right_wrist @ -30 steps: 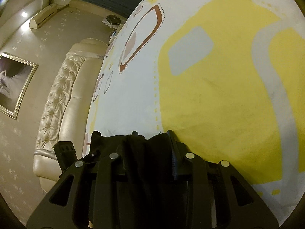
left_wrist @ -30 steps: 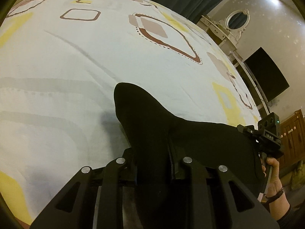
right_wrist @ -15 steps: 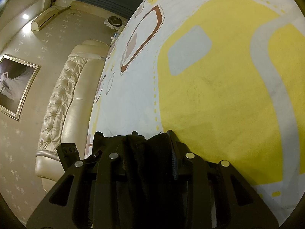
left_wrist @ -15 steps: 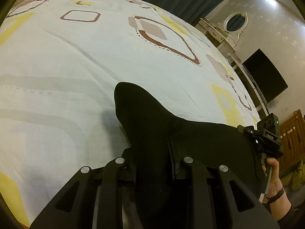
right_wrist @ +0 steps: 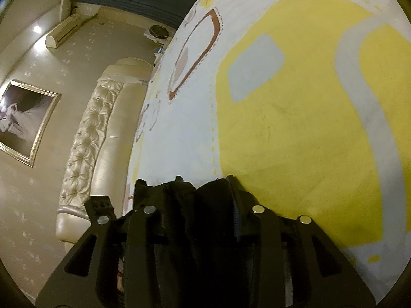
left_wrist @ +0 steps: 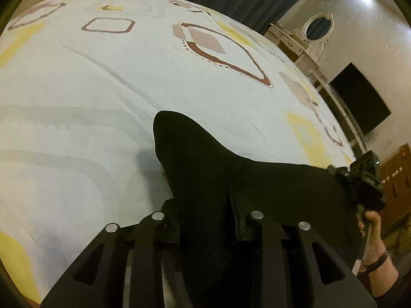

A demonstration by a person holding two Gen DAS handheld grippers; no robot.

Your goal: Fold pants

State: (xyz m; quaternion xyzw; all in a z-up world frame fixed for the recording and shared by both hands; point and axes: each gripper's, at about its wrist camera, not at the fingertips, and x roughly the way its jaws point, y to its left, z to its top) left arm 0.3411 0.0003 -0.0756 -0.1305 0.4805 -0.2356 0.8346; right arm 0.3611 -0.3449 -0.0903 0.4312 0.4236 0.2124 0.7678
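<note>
The black pants (left_wrist: 282, 187) lie bunched on the patterned bed sheet (left_wrist: 102, 102), and one rounded end (left_wrist: 179, 138) pokes forward. My left gripper (left_wrist: 203, 197) has a fold of this cloth between its fingers; its jaws are opening, but the pads still touch the fabric. At the far right end of the pants is the right gripper (left_wrist: 359, 179), held by a hand (left_wrist: 372, 228). In the right wrist view, the right gripper (right_wrist: 203, 182) holds gathered black cloth (right_wrist: 185, 218). Its jaws are opening too, with the fabric still filling the gap.
The bed sheet (right_wrist: 308, 128) stretches wide ahead of both grippers. A tufted cream headboard (right_wrist: 90, 141) and a framed picture (right_wrist: 23, 120) stand to the left in the right wrist view. A dark screen (left_wrist: 359, 102) and a mirrored dresser (left_wrist: 316, 28) stand beyond the bed's right edge.
Almost nothing has moved. Both grippers stay in place with the black cloth between their fingers, and the pants lie the same way.
</note>
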